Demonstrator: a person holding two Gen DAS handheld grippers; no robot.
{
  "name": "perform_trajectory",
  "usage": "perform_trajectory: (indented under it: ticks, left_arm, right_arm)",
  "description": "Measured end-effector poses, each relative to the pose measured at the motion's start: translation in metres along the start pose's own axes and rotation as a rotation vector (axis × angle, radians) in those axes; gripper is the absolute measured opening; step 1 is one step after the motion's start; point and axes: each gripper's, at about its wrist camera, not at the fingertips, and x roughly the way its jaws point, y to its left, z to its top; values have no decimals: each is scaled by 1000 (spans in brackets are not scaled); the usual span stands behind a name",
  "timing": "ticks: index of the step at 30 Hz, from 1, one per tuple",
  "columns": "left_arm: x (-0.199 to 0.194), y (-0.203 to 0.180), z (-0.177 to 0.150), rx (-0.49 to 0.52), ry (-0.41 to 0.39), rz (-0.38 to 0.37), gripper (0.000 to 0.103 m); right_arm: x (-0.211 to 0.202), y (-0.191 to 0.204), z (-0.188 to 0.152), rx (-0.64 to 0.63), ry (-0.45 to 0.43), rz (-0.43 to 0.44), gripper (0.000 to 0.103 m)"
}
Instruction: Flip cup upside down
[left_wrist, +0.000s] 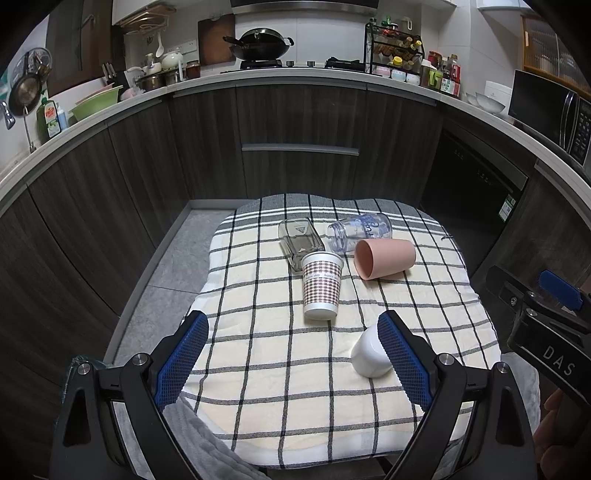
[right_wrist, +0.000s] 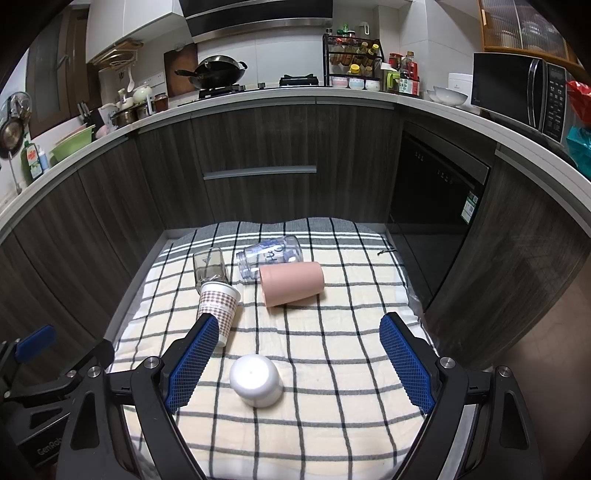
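Five cups lie on the checked cloth (right_wrist: 332, 424), and we judge only one of them to be dealt with: the white cup (right_wrist: 255, 380) stands mouth down with its closed base up, nearest to us and apart from the rest. Beyond the white cup, the houndstooth paper cup (left_wrist: 321, 284) lies on its side with its rim pointing away. Just behind the paper cup's rim lies a square clear glass (left_wrist: 300, 240), also on its side. Right of the paper cup lies the pink plastic cup (right_wrist: 291, 282), mouth to the left, and behind the pink one a clear tumbler with blue print (right_wrist: 271, 258), tipped over too. So, if each cup is to end inverted, four are left; if the task means only one, it looks finished.

Our left gripper (left_wrist: 293, 350) is spread wide and holds nothing; its right-hand finger crosses in front of the white cup in the left wrist view, though we cannot tell if it touches. Our right gripper (right_wrist: 299, 354) is likewise wide and empty, with the white cup below and between its fingers, nearer the left one.

Some things we cannot settle. The white cup's rim is pressed out of sight against the cloth. The lettering on the tumbler is too blurred to read. The paper cup's base is partly hidden behind the right gripper's left finger. What bears the cloth is covered.
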Motion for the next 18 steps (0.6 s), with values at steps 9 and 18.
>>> perform_trajectory:
  ticks: [9,18]
  left_arm:
    - [0,1,-1,4,-10,0,95]
    - [-6,0,1,9,-26,1,95]
  right_arm:
    - [-3,0,0,4,-15,5,89]
    - [-4,0,1,5,-22,7,89]
